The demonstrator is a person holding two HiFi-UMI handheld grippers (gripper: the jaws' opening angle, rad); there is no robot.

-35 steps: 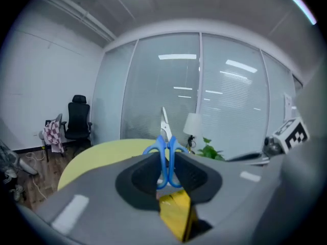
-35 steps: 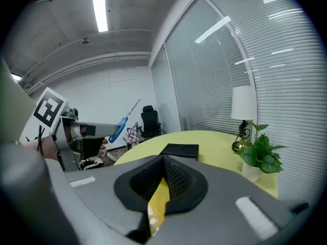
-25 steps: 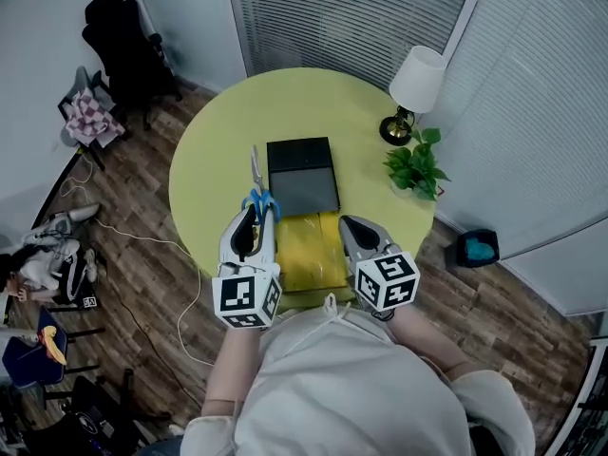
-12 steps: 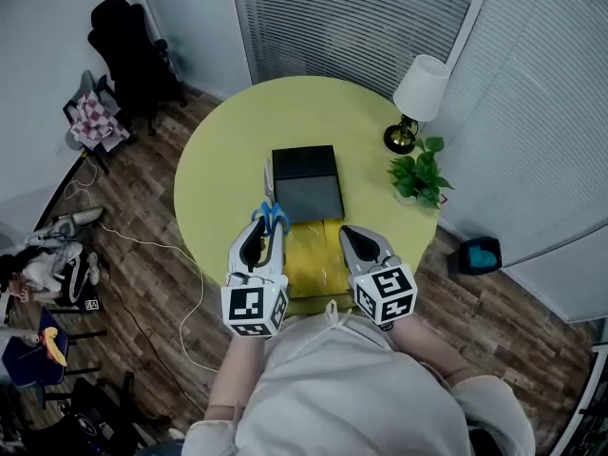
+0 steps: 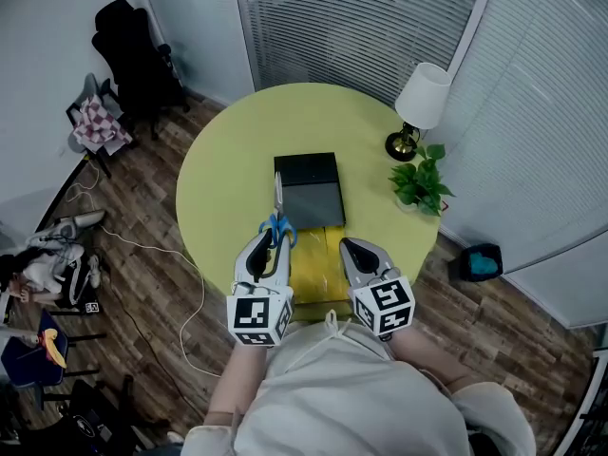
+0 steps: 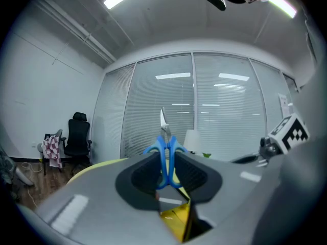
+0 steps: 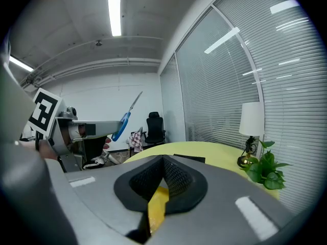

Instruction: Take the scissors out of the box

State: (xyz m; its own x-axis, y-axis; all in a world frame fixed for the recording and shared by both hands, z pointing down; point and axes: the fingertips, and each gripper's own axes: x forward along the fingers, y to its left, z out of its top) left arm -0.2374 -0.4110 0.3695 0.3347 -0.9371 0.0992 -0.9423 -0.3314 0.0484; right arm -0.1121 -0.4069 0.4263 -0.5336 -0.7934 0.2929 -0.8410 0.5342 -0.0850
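My left gripper (image 5: 272, 251) is shut on the blue handles of the scissors (image 5: 277, 224), held above the table's near edge. Their blades point away from me, over the left edge of the dark flat box (image 5: 308, 190). In the left gripper view the scissors (image 6: 165, 154) stand upright between the pads, tip up. A yellow box part (image 5: 319, 260) lies against the dark box's near side, under both grippers. My right gripper (image 5: 357, 253) hovers over it, shut with nothing in it; in the right gripper view its jaws (image 7: 163, 173) meet, and the scissors (image 7: 124, 119) show at the left.
The round yellow-green table (image 5: 228, 169) carries a white-shaded lamp (image 5: 421, 98) and a green potted plant (image 5: 419, 184) at its right edge. A black office chair (image 5: 128, 55) stands at the far left on the wood floor, and a blue bin (image 5: 480, 261) at the right.
The left gripper keeps its hold on the scissors. Their blades were left of the dark box and now lie over its left edge. The right gripper has barely moved.
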